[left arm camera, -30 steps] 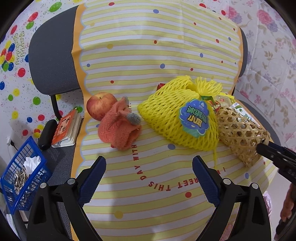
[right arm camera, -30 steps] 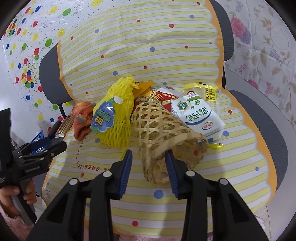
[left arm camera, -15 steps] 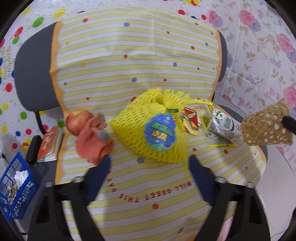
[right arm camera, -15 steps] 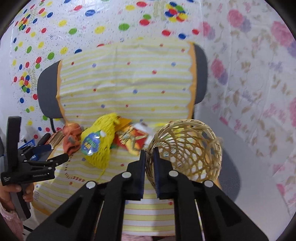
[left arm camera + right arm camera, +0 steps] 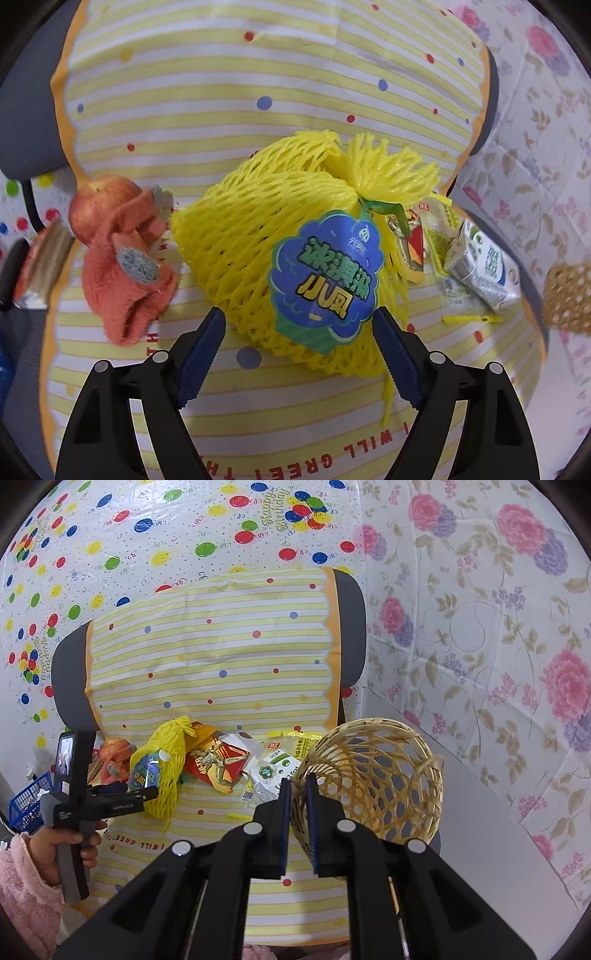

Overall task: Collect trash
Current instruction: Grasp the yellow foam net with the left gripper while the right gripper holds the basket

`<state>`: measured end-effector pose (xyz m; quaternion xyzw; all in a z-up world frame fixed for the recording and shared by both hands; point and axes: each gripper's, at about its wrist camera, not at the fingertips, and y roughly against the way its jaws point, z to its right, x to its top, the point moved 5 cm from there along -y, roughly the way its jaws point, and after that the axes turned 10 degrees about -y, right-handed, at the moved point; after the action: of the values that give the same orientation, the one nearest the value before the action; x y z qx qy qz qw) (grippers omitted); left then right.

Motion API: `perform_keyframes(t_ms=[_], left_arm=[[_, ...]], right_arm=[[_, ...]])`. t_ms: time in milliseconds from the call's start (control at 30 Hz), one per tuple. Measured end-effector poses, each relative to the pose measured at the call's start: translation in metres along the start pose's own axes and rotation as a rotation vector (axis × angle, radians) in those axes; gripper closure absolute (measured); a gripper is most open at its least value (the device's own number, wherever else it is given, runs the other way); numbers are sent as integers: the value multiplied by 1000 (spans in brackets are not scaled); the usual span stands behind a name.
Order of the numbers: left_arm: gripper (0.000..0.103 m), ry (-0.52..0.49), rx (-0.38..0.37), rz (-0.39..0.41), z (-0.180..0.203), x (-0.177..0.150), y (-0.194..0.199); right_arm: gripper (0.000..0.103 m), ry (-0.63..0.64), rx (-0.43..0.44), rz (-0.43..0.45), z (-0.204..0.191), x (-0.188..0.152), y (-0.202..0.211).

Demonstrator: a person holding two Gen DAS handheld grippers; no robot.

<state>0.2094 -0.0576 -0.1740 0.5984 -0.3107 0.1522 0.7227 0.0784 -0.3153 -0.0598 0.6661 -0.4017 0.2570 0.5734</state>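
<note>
A yellow foam net [image 5: 258,236] with a blue label lies on the striped cloth covering the chair seat. My left gripper [image 5: 298,314] has its jaws opening; the fingers straddle the net's near end and the pads do not press on it. To its right lie a red wrapper [image 5: 413,240], a yellow-green packet and a white milk carton [image 5: 484,266]. My right gripper [image 5: 298,786] is shut on the rim of a woven bamboo basket [image 5: 376,775], held off the seat at the right with its mouth towards the camera. The net [image 5: 162,771] and carton [image 5: 273,771] lie beyond it.
An apple [image 5: 92,203] and an orange knitted cloth [image 5: 122,280] sit left of the net, with a book [image 5: 40,269] past the cloth's edge. A blue crate [image 5: 29,805] stands low at the left. A hand in a pink sleeve [image 5: 74,842] holds the left gripper. Flowered sheeting hangs at the right.
The right gripper closed on the basket's rim and lifted it off the seat to the right. The left gripper came down and closer, so its fingers now flank the yellow net.
</note>
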Motion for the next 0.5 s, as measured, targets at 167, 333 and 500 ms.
perform_keyframes(t_ms=[167,333,500], left_arm=[[19,76,-41,30,-24,-15,14],[31,79,-40,-2,-31,-14,-7],[70,43,-41,35,-22,-1,-6]], right_arm=[[94,-2,14,-11,1,-6,-4],[94,7,31,-34,-8,-9,-16],[94,39,25,-24,-17,-9,-11]])
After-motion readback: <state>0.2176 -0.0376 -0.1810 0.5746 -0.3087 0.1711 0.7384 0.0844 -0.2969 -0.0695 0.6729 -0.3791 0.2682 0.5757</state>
